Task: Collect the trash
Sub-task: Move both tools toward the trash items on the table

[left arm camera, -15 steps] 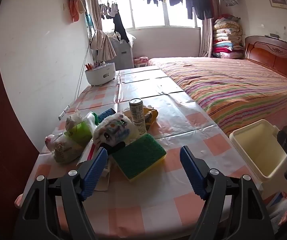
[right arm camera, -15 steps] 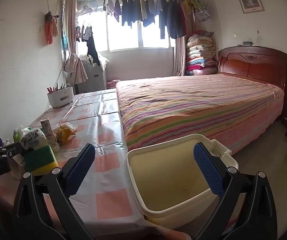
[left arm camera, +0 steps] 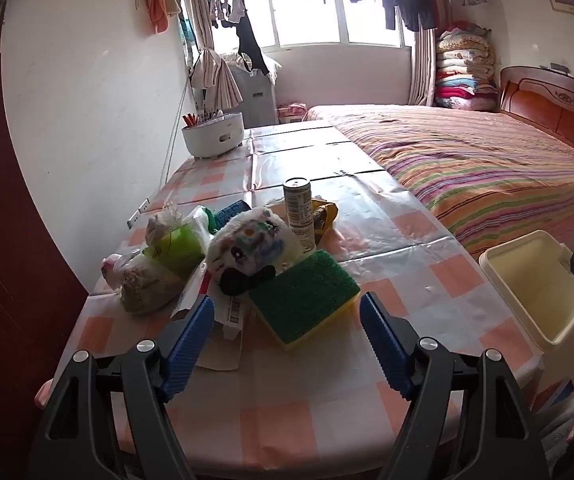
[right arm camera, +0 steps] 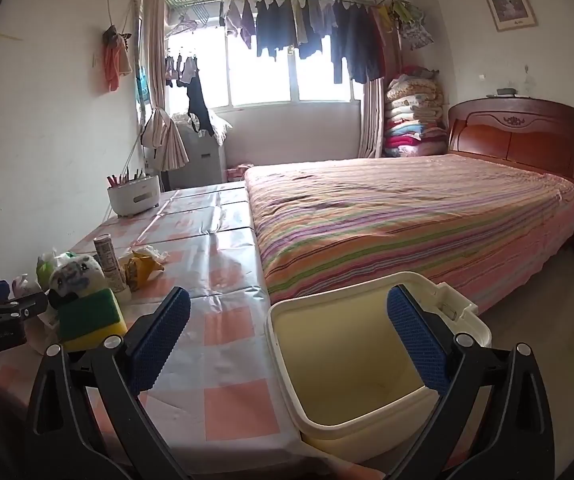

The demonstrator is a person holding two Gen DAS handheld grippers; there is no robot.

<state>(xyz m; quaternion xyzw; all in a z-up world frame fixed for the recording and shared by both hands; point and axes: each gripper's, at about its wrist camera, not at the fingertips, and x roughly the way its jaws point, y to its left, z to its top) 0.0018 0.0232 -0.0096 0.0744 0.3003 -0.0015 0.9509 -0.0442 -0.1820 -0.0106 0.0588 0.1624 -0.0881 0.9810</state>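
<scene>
A heap of trash lies on the checked table [left arm camera: 427,280]: a green and yellow sponge [left arm camera: 305,298], a white printed wrapper [left arm camera: 253,246], an upright can [left arm camera: 298,210], a yellow wrapper [left arm camera: 325,214], a green bag [left arm camera: 175,246] and a clear bag [left arm camera: 143,286]. My left gripper [left arm camera: 287,316] is open and empty, just short of the sponge. My right gripper [right arm camera: 289,318] is open and empty over the rim of a cream bin [right arm camera: 367,420] beside the table. The bin also shows in the left wrist view [left arm camera: 495,264]. The heap shows far left in the right wrist view, with the sponge [right arm camera: 87,316].
A white pot with pens [left arm camera: 213,136] stands at the table's far end by the wall. A striped bed [right arm camera: 407,208] runs along the table's right side. The left gripper's body [right arm camera: 3,316] shows at the right view's left edge.
My left gripper has moved slightly forward toward the sponge. The right gripper has hardly moved.
</scene>
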